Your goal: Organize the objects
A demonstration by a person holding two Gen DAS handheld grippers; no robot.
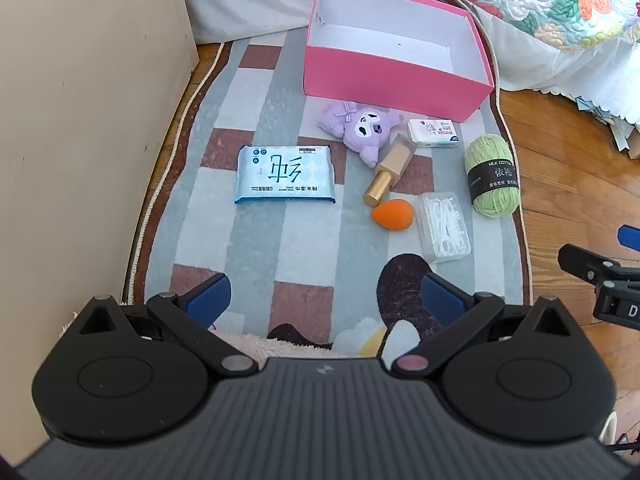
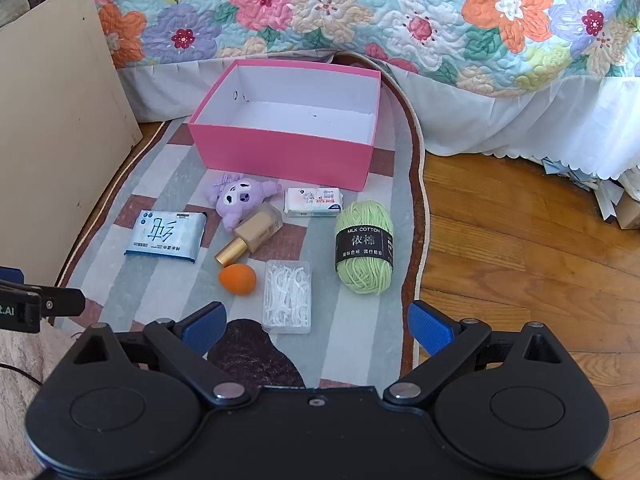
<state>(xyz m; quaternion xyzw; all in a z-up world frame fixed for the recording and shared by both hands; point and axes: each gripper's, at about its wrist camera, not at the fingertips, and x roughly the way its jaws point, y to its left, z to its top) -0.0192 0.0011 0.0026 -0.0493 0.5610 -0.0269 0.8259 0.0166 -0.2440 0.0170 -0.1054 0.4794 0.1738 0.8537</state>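
Note:
An empty pink box (image 1: 384, 80) (image 2: 280, 156) stands at the far end of a checked rug. In front of it lie a purple plush (image 1: 366, 130) (image 2: 240, 198), a small tissue pack (image 1: 434, 133) (image 2: 314, 202), a blue wet-wipe pack (image 1: 285, 175) (image 2: 166, 236), a gold-capped bottle (image 1: 390, 170) (image 2: 250, 238), an orange sponge egg (image 1: 393, 215) (image 2: 237, 277), a clear box of floss picks (image 1: 443, 226) (image 2: 287, 296) and a green yarn ball (image 1: 493, 176) (image 2: 364, 246). My left gripper (image 1: 326, 304) is open and empty, near the rug's front. My right gripper (image 2: 316, 326) is open and empty, just short of the floss box.
The rug (image 1: 248, 248) (image 2: 360, 344) lies on a wooden floor (image 2: 520, 264). A beige panel (image 1: 80, 120) (image 2: 56, 136) stands along the left. A bed with a floral quilt (image 2: 400, 12) and white skirt runs behind and to the right.

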